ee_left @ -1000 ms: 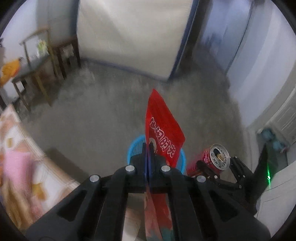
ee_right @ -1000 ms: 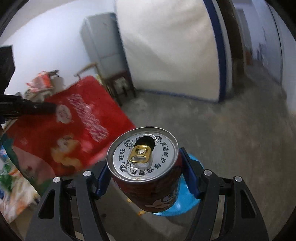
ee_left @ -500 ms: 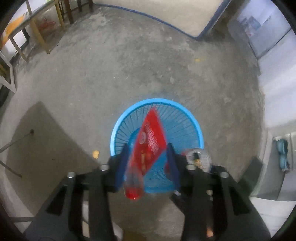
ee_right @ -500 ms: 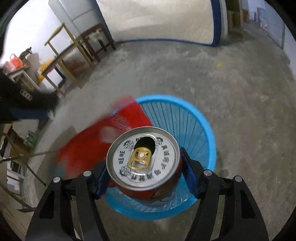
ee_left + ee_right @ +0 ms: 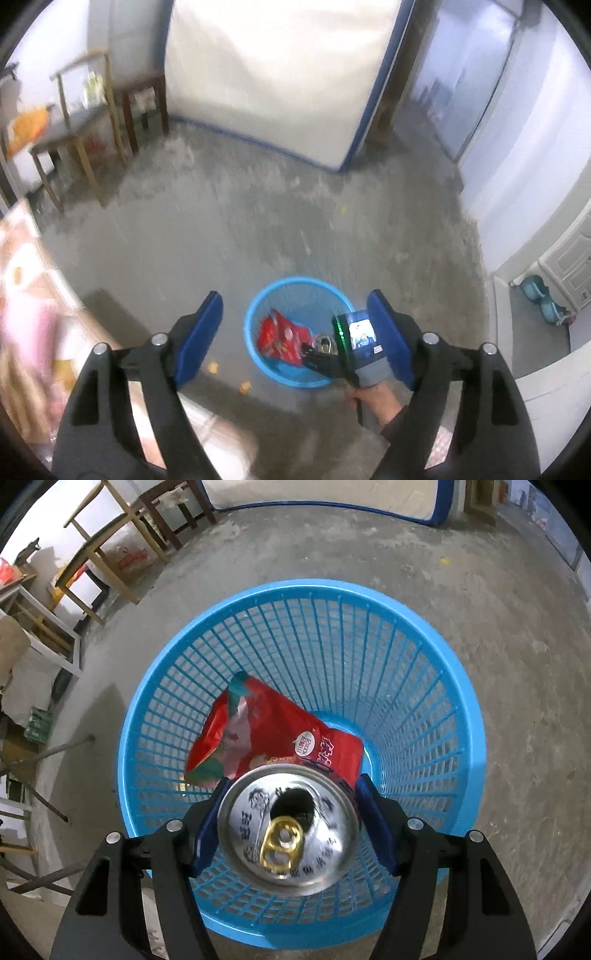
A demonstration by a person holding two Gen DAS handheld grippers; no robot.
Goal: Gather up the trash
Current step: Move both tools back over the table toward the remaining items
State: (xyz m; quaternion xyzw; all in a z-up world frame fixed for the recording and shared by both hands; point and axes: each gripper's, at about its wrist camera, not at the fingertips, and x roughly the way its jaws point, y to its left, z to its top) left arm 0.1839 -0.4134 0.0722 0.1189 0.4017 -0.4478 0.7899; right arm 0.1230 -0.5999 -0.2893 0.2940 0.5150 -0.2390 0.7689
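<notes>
A blue mesh basket (image 5: 406, 635) stands on the concrete floor; it also shows in the left wrist view (image 5: 258, 325). A red snack wrapper (image 5: 273, 734) lies inside it, seen too in the left wrist view (image 5: 279, 338). My right gripper (image 5: 290, 819) is shut on a red drink can (image 5: 288, 827), top toward the camera, held over the basket's near side. My left gripper (image 5: 295, 336) is open and empty, high above the basket, with the right gripper (image 5: 332, 354) and its can below it.
A white mattress (image 5: 280, 74) leans on the far wall. Wooden chairs and a table (image 5: 85, 122) stand at the left, also in the right wrist view (image 5: 110, 546). Small crumbs (image 5: 243, 386) lie on the floor by the basket. Blue slippers (image 5: 543, 299) sit at the right.
My left gripper opened and dropped the red wrapper into the basket, then rose. My right gripper moved down over the basket with the can still in it.
</notes>
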